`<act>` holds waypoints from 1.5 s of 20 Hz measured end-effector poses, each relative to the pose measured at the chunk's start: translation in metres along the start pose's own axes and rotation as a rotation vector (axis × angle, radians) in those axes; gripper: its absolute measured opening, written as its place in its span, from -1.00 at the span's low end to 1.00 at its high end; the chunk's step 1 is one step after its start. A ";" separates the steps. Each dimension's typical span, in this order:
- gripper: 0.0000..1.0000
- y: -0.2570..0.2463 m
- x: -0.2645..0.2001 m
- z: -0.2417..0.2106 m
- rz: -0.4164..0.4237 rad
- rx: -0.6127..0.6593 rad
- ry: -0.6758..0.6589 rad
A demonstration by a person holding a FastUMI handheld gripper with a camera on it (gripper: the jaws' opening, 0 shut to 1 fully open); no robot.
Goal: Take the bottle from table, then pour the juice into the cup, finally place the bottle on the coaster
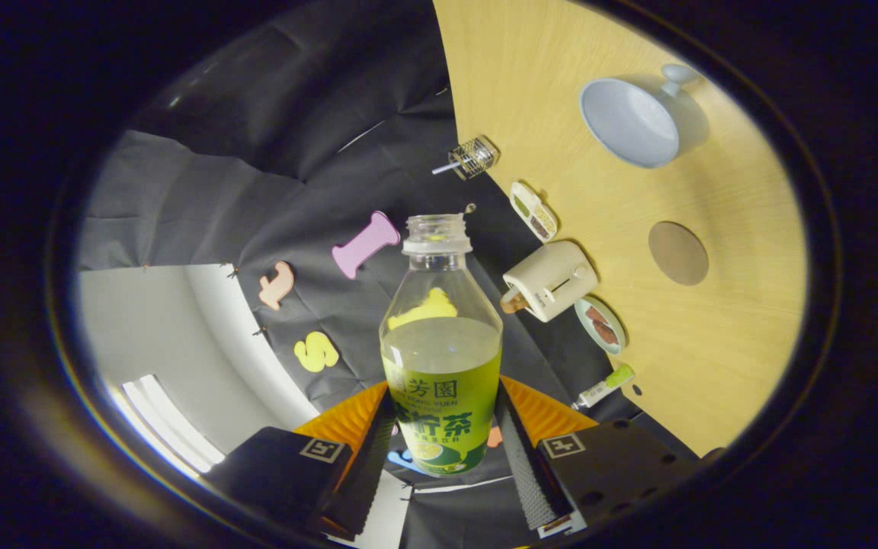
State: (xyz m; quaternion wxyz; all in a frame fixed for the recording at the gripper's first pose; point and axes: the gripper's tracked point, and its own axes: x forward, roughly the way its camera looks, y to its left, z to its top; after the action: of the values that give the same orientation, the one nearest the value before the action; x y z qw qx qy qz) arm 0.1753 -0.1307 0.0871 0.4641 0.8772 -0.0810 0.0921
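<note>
Gripper (443, 438) clamped on the bottle (441, 358), one finger pressed to each side of its labelled lower half. Bottle uncapped, roughly half full of pale juice, neck pointing ahead along the fingers. Whole view rolled, so the worktop (728, 335) stands on edge to the right of the bottle. On the worktop, well apart from the bottle: a pale blue cup (631, 122) with its mouth open and handle behind, and a round brown coaster (678, 253) nearer the bottle than the cup. Between bottle and coaster, a small cream toaster (549, 280) and a little plate (600, 325).
</note>
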 end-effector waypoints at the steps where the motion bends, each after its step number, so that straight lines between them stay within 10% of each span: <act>1: 0.57 -0.002 0.000 0.001 -0.016 -0.017 -0.001; 9: 0.57 -0.016 -0.010 -0.006 -0.084 -0.291 0.022; 14: 0.57 -0.045 -0.027 -0.016 -0.272 -0.637 0.079; 30: 0.60 -0.008 -0.072 -0.019 -0.380 -1.722 0.014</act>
State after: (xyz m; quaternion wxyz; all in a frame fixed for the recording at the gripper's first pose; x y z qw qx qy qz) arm 0.1056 -0.1065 0.0740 0.9720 0.2210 0.0279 -0.0743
